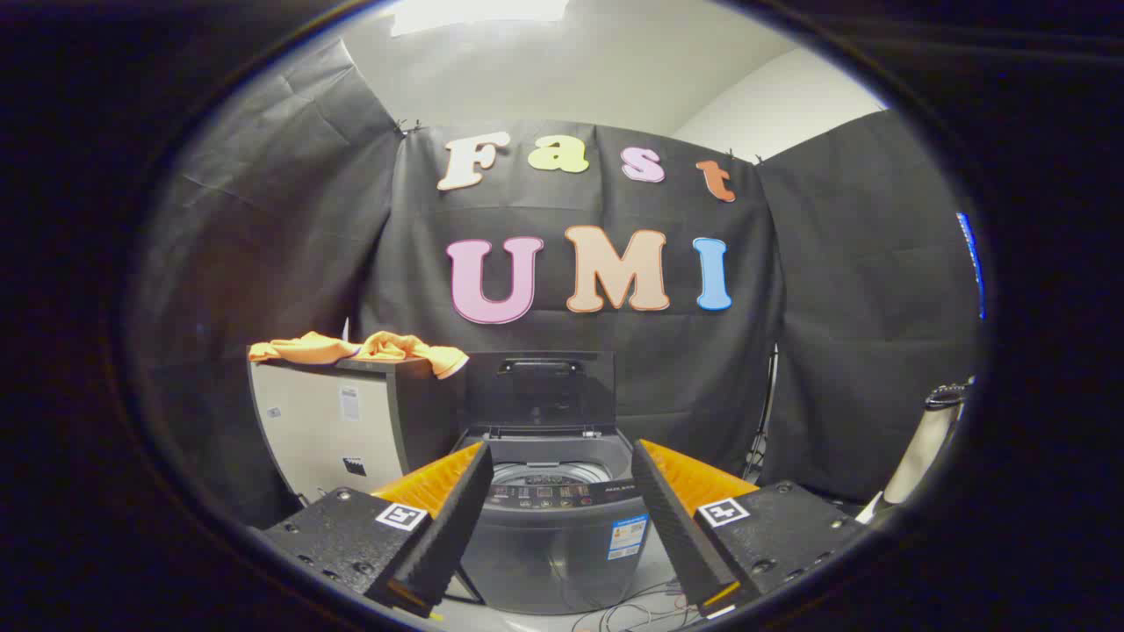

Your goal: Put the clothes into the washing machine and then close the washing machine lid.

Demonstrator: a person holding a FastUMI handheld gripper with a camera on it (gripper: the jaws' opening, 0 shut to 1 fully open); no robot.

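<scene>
Black cloth (817,333) is hanging all around, a bright light (479,13) is shining at twelve o'clock, white wall (773,101) peeking at one.

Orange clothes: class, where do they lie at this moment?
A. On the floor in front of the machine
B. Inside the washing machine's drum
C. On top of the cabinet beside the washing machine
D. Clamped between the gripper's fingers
C: the orange clothes are draped over the top of the cabinet beside the washing machine, whose lid stands open; the gripper is open and holds nothing.
</scene>
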